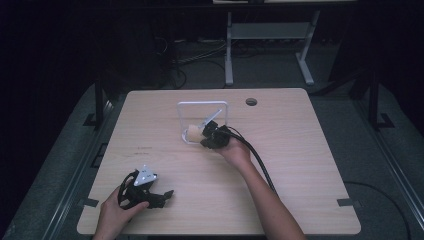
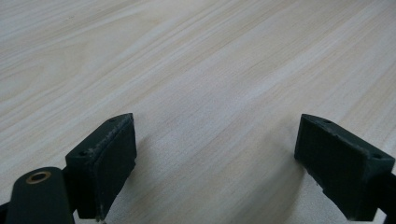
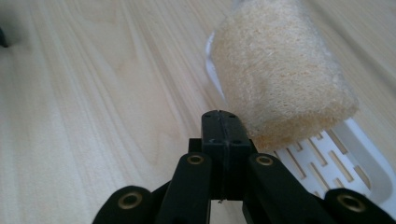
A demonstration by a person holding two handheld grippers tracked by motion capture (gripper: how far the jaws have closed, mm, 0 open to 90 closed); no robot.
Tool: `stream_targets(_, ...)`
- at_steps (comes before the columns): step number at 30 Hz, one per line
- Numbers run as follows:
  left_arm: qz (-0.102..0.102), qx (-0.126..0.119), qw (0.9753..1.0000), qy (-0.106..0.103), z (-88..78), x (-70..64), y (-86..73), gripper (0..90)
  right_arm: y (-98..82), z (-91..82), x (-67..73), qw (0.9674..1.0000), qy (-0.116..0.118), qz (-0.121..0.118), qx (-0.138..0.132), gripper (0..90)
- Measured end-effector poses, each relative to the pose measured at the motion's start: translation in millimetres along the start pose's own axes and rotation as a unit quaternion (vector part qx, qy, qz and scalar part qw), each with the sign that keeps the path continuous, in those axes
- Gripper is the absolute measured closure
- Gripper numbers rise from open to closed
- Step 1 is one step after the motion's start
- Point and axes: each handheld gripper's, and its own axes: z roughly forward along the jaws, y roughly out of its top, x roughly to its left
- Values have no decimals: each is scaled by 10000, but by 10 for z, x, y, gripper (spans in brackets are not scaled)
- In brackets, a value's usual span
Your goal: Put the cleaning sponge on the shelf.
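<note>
A tan loofah sponge (image 1: 192,133) (image 3: 280,74), roughly cylindrical, lies at the near left corner of a white slotted tray (image 1: 202,104) (image 3: 359,163), partly over the rim. My right gripper (image 1: 205,138) (image 3: 220,119) is right beside the sponge's near end, with its jaws pressed together and nothing visible between them. A white stick-like piece (image 1: 213,118) leans inside the tray. My left gripper (image 1: 164,195) (image 2: 215,154) rests low over bare wood near the table's front left, jaws wide apart and empty.
The light wooden table (image 1: 300,165) has a round cable hole (image 1: 251,102) near its far edge. The right gripper's black cable (image 1: 261,162) trails back along the forearm. Another desk's white legs (image 1: 229,50) stand on the floor behind.
</note>
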Motion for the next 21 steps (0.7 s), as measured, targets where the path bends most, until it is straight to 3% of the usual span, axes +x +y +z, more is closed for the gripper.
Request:
stream_targets(11, -8, -9, 10000, 0, 1, -1, 0, 121, -84, 14, -106, 9997, -228, 54, 110, 900)
stream_targets(21, -11, -11, 10000, -1, 1, -2, 0, 121, -175, -90, -79, 9999, -121, 106, -42, 881)
